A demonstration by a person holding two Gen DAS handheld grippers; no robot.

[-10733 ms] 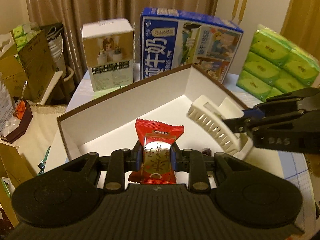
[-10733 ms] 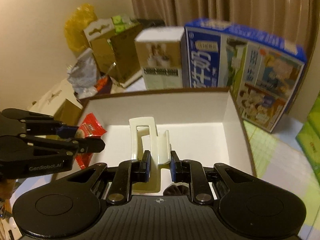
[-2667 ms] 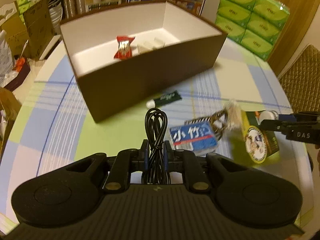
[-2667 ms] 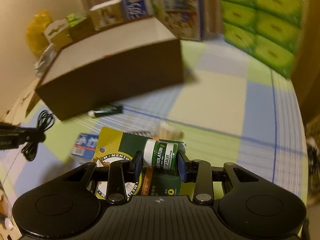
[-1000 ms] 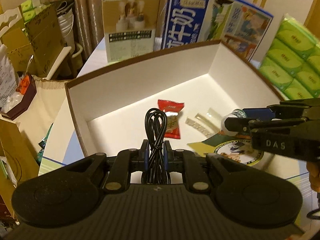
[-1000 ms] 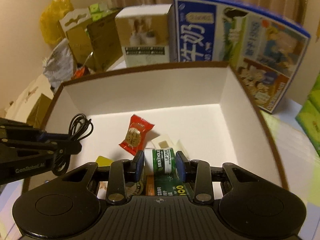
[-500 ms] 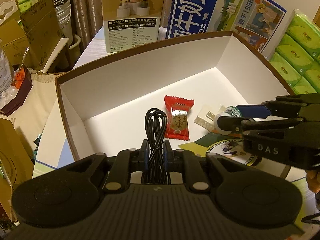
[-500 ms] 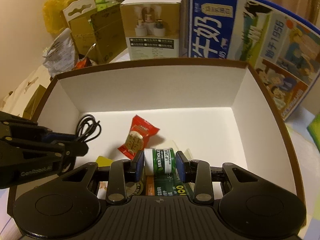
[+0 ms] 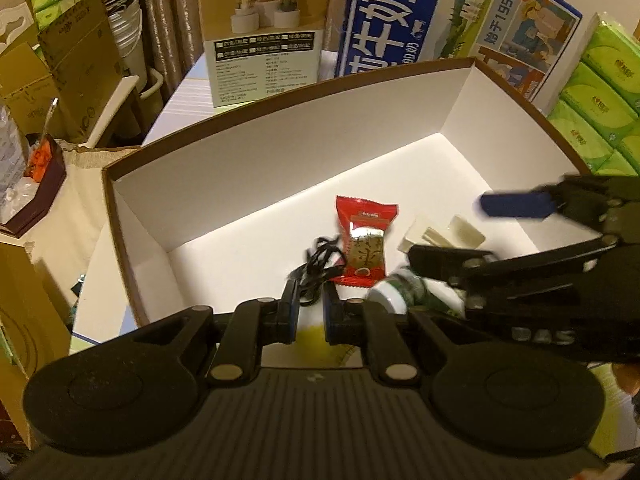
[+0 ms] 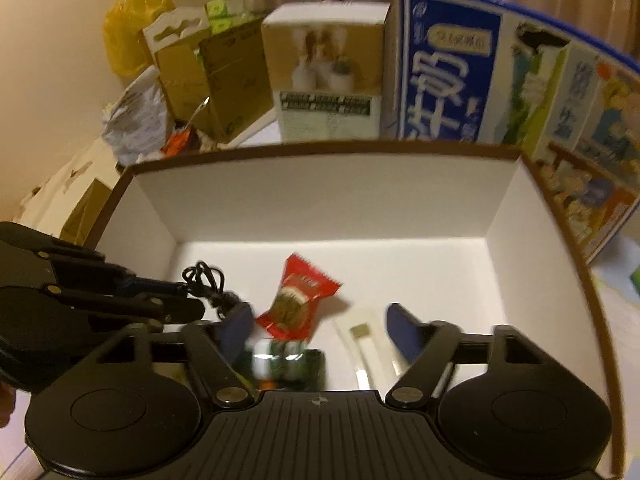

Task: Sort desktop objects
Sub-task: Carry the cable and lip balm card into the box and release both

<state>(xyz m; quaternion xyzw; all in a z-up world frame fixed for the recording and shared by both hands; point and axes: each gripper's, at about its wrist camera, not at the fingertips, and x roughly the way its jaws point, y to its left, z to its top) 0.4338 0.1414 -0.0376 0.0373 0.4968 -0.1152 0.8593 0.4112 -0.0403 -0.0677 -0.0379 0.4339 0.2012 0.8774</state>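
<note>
Left wrist view shows the left gripper (image 9: pixel 307 302) tipped steeply down into the brown box (image 9: pixel 280 152), clenched on the black cable (image 9: pixel 318 268). Beside it, the right gripper (image 10: pixel 318 326) also slants down; its jaws have just been opening, wide apart, the green lip-salve jar (image 10: pixel 286 364) lying loose beneath them by the red candy (image 10: pixel 298 302).

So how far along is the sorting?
Done: red candy and white hair clip lie in the box. In hand: right gripper has just been opening its jaws, lip salve loose beneath; left gripper pinches the black cable over the box. Left: drop the cable; nothing else checkable here.
</note>
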